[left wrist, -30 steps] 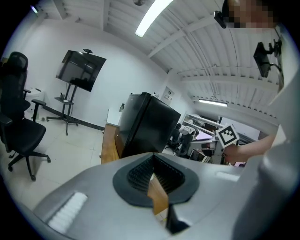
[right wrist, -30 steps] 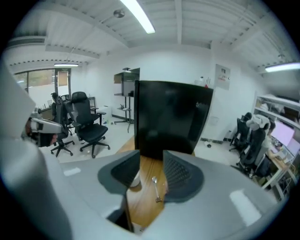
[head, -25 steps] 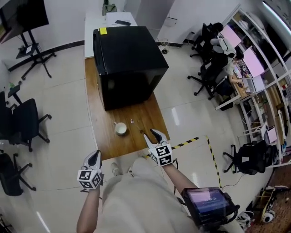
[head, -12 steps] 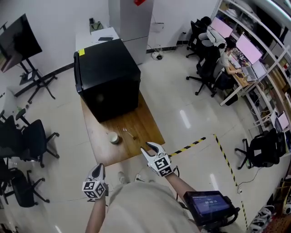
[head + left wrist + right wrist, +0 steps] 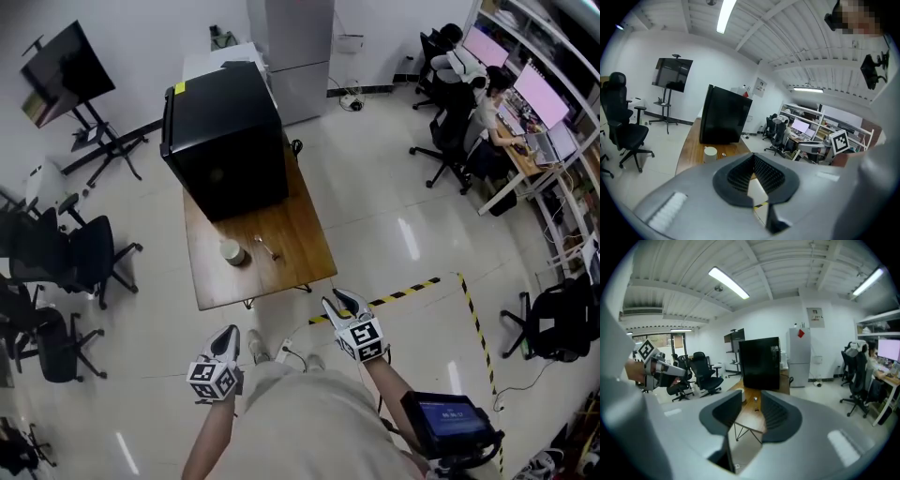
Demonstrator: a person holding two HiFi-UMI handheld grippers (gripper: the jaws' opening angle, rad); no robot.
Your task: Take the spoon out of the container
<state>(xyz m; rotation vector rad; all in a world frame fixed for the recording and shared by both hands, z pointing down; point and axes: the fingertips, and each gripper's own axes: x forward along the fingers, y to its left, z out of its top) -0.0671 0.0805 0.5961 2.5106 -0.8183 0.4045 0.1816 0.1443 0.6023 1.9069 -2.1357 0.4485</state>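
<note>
A small white container (image 5: 232,252) stands on the wooden table (image 5: 281,274), with the metal spoon (image 5: 266,248) lying on the wood just right of it, outside it. Both grippers hang over the floor, well short of the table's near edge. My left gripper (image 5: 226,332) is shut and empty; in the left gripper view (image 5: 752,159) the container (image 5: 710,152) shows far ahead. My right gripper (image 5: 340,300) is open, its jaws closing with nothing between them; the right gripper view (image 5: 751,397) looks along the table (image 5: 752,417).
A large black cabinet (image 5: 225,136) fills the table's far half. Office chairs (image 5: 56,253) stand at the left, a screen on a stand (image 5: 66,70) behind them. Yellow-black tape (image 5: 412,289) crosses the floor at the right. People sit at desks (image 5: 487,103) at the far right.
The view has backed away from the table. Both grippers have come off the table's edge and now hang over the floor. The right jaws stand narrower.
</note>
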